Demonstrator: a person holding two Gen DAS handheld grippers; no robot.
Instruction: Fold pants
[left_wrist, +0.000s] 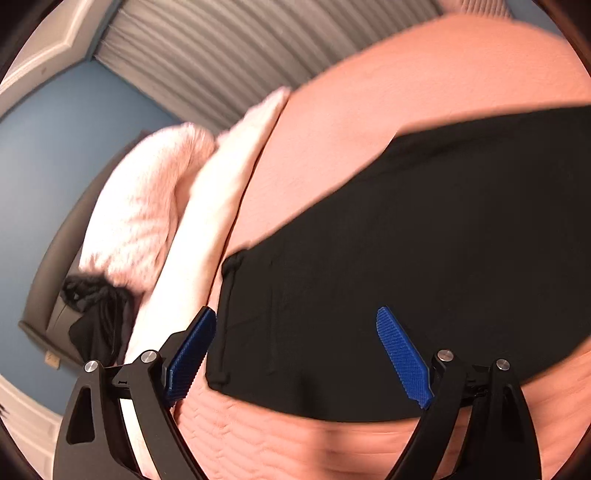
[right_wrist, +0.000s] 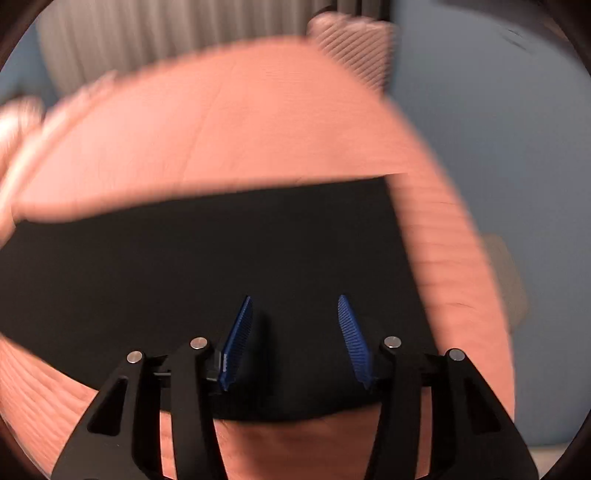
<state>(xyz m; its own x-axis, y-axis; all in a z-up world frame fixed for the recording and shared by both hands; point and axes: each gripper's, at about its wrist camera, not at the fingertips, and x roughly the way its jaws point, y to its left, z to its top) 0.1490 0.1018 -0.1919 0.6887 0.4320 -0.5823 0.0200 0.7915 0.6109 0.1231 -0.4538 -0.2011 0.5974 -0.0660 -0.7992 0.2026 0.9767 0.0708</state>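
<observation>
Black pants (left_wrist: 406, 258) lie flat across a salmon-pink bedspread (left_wrist: 424, 85). In the left wrist view their seamed end (left_wrist: 227, 314) sits near the bed's left side. My left gripper (left_wrist: 295, 312) hovers over that end, its blue pads wide apart with nothing gripped. The right wrist view is blurred. It shows the pants (right_wrist: 184, 266) as a dark band ending near the bedspread's (right_wrist: 240, 122) right edge. My right gripper (right_wrist: 295, 298) hangs over the pants' near edge, jaws partly apart and open, nothing between them.
Pale pink fluffy bedding (left_wrist: 147, 206) is heaped at the bed's left side, with a dark garment (left_wrist: 96, 314) beside it. A grey pleated surface (left_wrist: 221, 55) stands behind the bed. A ribbed pink pillow (right_wrist: 354, 48) lies at the far right corner; the bed drops off beyond it.
</observation>
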